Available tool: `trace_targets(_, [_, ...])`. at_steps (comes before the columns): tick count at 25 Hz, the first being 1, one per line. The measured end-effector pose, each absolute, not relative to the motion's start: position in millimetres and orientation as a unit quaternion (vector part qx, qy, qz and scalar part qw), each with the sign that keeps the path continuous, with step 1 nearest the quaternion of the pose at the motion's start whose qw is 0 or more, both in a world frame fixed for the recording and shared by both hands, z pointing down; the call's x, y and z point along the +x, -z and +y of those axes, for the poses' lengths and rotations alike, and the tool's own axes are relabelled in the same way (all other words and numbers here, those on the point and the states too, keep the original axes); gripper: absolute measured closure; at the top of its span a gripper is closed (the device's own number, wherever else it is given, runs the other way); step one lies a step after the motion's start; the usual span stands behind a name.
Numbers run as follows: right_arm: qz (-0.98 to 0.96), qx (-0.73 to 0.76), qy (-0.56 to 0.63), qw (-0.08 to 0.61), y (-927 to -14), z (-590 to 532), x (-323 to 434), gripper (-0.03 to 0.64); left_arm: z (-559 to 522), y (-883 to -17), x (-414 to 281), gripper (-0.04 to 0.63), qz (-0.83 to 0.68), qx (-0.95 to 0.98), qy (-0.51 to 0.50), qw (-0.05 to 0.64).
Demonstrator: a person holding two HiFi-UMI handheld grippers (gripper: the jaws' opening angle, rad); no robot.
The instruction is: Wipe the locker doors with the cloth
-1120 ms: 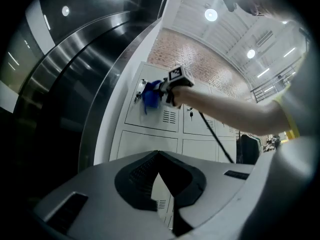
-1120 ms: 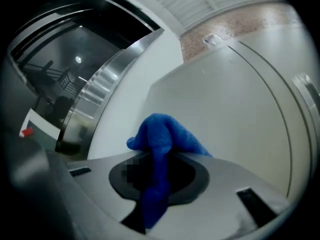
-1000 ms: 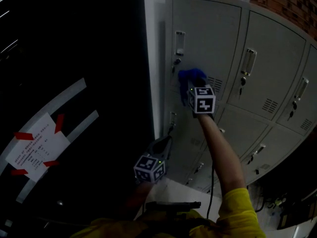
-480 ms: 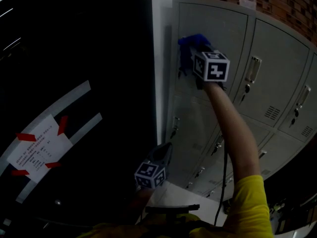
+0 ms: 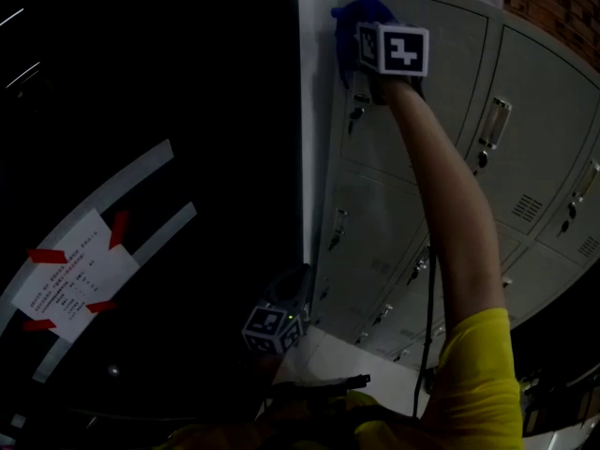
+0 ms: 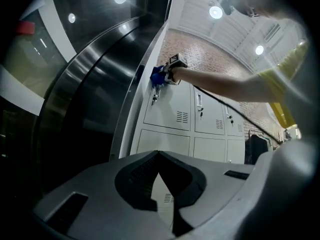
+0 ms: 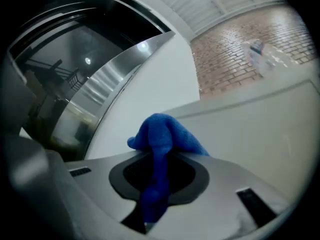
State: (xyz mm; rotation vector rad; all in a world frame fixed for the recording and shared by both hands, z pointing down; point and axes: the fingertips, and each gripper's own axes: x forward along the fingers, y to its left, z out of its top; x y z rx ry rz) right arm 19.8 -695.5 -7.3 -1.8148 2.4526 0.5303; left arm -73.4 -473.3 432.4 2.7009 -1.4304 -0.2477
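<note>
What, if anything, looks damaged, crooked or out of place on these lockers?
Nothing stands out. The locker doors are all shut, with no dent or stain visible in this dim light. The blue cloth is clamped in the right gripper at the top left door's upper corner. The left gripper hangs low, shut and empty.

Dim underexposed head view, bright ceiling lights (image 6: 216,11), fisheye-warped edges, blurred foreground
</note>
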Motion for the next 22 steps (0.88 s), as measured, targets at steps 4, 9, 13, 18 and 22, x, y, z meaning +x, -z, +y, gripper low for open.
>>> trace_targets(4, [0.801,-0.577,-0.154,0.034,-95,-690,37,0.546,-472,-435,-66,0.603,-0.455,0.888,0.062,0.034])
trace_targets(9, [0.809,-0.574,-0.128,0.032,-138,-695,38,0.547,-475,-441,-45,0.603,-0.438,0.897,0.054,0.041])
trace_targets(13, [0.816,-0.561,-0.137,0.04,-128,-683,32,0.548,-508,-437,-32,0.603,-0.445,0.892,0.056,0.046])
trace_targets(18, [0.818,-0.551,-0.146,0.075,-146,-651,37,0.547,-536,-403,-20,0.603,-0.449,0.887,0.093,0.055])
trace_targets(22, [0.811,-0.569,-0.12,0.066,-207,-643,42,0.546,-545,-381,-23,0.603,-0.45,0.882,0.126,0.063])
